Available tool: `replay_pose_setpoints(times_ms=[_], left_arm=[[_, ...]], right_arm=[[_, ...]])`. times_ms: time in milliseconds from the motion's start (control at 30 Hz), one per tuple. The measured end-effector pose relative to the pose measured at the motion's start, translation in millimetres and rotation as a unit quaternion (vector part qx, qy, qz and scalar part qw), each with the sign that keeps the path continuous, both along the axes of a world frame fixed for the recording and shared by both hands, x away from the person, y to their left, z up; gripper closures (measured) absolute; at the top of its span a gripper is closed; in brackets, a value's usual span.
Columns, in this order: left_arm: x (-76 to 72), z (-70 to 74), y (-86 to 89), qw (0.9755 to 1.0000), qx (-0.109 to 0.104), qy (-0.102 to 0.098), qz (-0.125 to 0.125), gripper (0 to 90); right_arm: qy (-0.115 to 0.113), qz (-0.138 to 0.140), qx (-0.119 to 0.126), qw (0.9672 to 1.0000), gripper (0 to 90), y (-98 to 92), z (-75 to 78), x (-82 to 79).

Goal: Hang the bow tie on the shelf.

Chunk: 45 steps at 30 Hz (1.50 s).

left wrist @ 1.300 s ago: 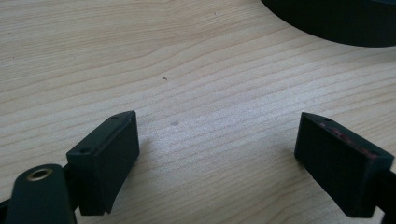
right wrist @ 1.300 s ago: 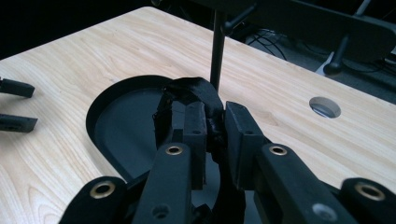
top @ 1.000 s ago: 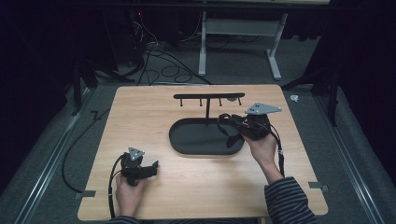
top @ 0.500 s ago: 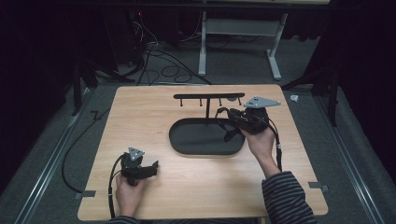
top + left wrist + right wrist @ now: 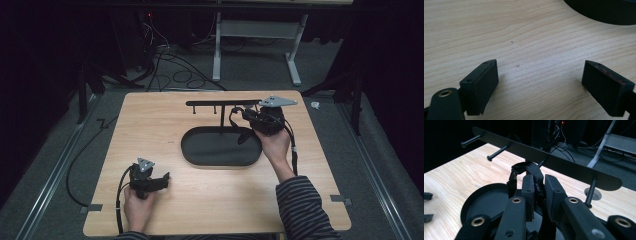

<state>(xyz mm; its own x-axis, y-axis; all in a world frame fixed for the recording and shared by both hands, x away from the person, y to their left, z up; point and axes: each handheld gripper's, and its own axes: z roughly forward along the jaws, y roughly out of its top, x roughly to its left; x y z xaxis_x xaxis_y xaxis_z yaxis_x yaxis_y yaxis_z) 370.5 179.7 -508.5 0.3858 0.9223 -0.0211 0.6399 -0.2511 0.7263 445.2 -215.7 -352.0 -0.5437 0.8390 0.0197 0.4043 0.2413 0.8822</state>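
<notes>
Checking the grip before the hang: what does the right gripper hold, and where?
The right gripper pinches a black strap just below its looped top, near the rack.

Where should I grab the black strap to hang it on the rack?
Grip the strap just under its loop, as the right gripper does now, jaws shut on its flat sides. The loop stands clear above the jaws, so it can slide onto a peg from the peg's free end.

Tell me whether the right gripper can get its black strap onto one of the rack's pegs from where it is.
Probably yes: the right gripper pinches the black strap with its loop just before a peg of the rack, nothing between.
</notes>
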Motion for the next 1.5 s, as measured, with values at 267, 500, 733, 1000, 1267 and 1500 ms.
replay_pose_setpoints(times_ms=[267, 500, 733, 1000, 1267, 1500], left_arm=[[0.0, 0.0, 0.0, 1.0, 0.0, 0.0, 0.0, 14.2], [0.0, 0.0, 0.0, 1.0, 0.0, 0.0, 0.0, 14.2], [0.0, 0.0, 0.0, 1.0, 0.0, 0.0, 0.0, 14.2], [0.0, 0.0, 0.0, 1.0, 0.0, 0.0, 0.0, 14.3], [0.0, 0.0, 0.0, 1.0, 0.0, 0.0, 0.0, 14.2], [0.0, 0.0, 0.0, 1.0, 0.0, 0.0, 0.0, 14.3]], right_arm=[[0.004, -0.015, 0.001, 0.9999, 79.3, 0.1, -4.0, 7.6], [0.007, -0.021, 0.004, 0.9998, 78.7, -1.4, -5.2, 14.0], [0.004, -0.03, 0.01, 0.9995, 67.6, -0.4, -7.2, 16.5], [-0.009, -0.022, 0.018, 0.9996, 64.6, -4.7, -1.4, 7.8], [-0.013, -0.03, 0.018, 0.9993, 66.8, -22.8, 0.1, -4.1], [-0.006, -0.03, 0.016, 0.9994, 66.9, -28.5, 0.3, -8.2]])
